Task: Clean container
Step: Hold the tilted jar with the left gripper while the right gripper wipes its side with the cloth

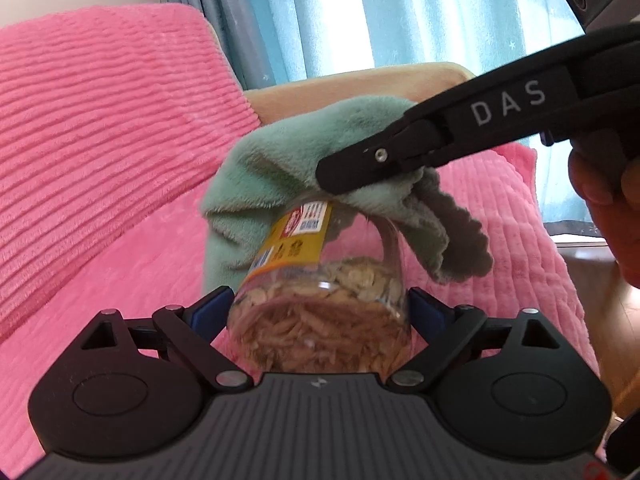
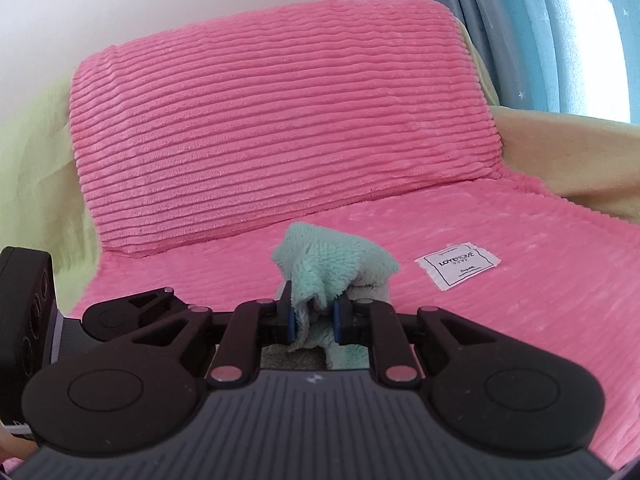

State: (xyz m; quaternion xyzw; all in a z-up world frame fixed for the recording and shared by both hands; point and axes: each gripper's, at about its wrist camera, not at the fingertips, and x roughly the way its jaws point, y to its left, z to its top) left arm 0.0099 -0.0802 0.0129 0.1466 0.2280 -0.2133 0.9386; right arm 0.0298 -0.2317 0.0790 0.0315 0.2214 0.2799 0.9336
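Note:
A clear plastic jar point(image 1: 320, 300) with a yellow label and pale seeds inside lies along my left gripper point(image 1: 320, 308), which is shut on its base. A mint-green fluffy cloth point(image 1: 280, 160) drapes over the jar's far end. My right gripper point(image 1: 332, 178) reaches in from the upper right and presses the cloth onto the jar. In the right wrist view, my right gripper point(image 2: 313, 314) is shut on the cloth point(image 2: 332, 260), bunched between the blue pads point(image 2: 289, 322). The jar is hidden there under the cloth. The left gripper's body point(image 2: 132, 312) shows at lower left.
A pink ribbed cushion point(image 2: 280, 120) and pink seat cover point(image 2: 500, 280) with a white label point(image 2: 458, 266) lie underneath. Blue curtains point(image 1: 400, 12) hang behind. A beige armrest point(image 2: 560, 152) stands at right. A person's hand point(image 1: 608, 208) holds the right gripper's handle.

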